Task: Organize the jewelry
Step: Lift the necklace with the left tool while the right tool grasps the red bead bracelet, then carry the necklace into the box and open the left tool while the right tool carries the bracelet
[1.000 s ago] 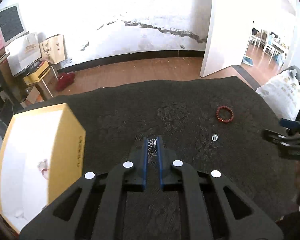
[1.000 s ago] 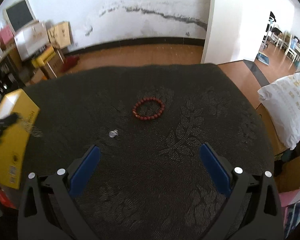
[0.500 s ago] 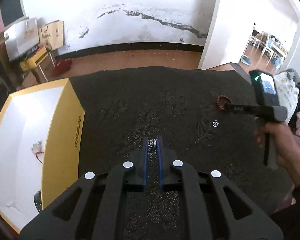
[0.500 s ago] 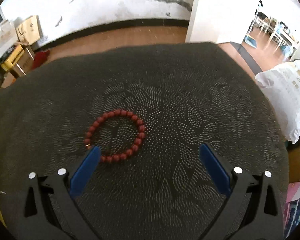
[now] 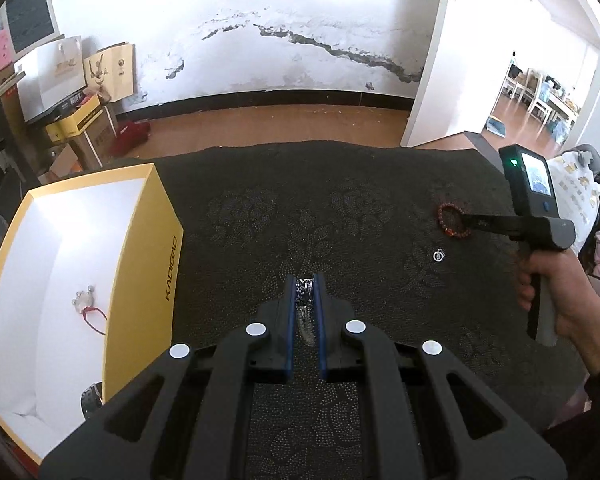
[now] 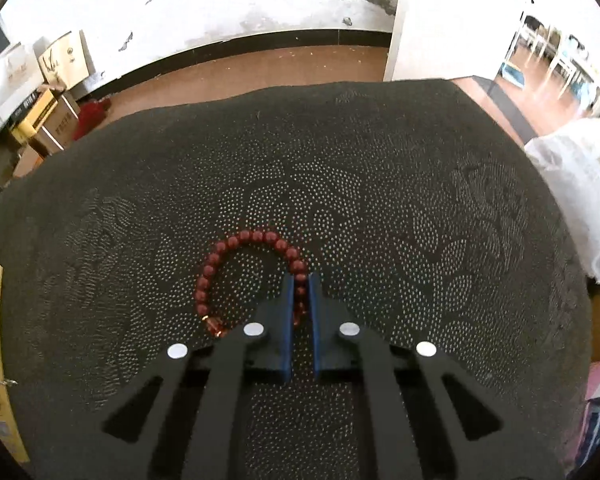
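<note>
1. Down comes the right gripper [image 6: 300,286], wide open a second ago, and now its jaws are clamped on the near arc of the red bead bracelet [image 6: 236,258]; the rest of the loop lies on the dark cloth [image 6: 380,184] ahead-left of the tips.
2. Yellow box [image 5: 156,240] sits left of the left gripper [image 5: 306,284], closer than before, trinkets already inside.
3. Left gripper stays clenched on a silver chain [image 5: 305,312].
4. Small ring [image 5: 438,256] waits ahead-right of it.
5. Likely both pieces go to the box next.
</note>
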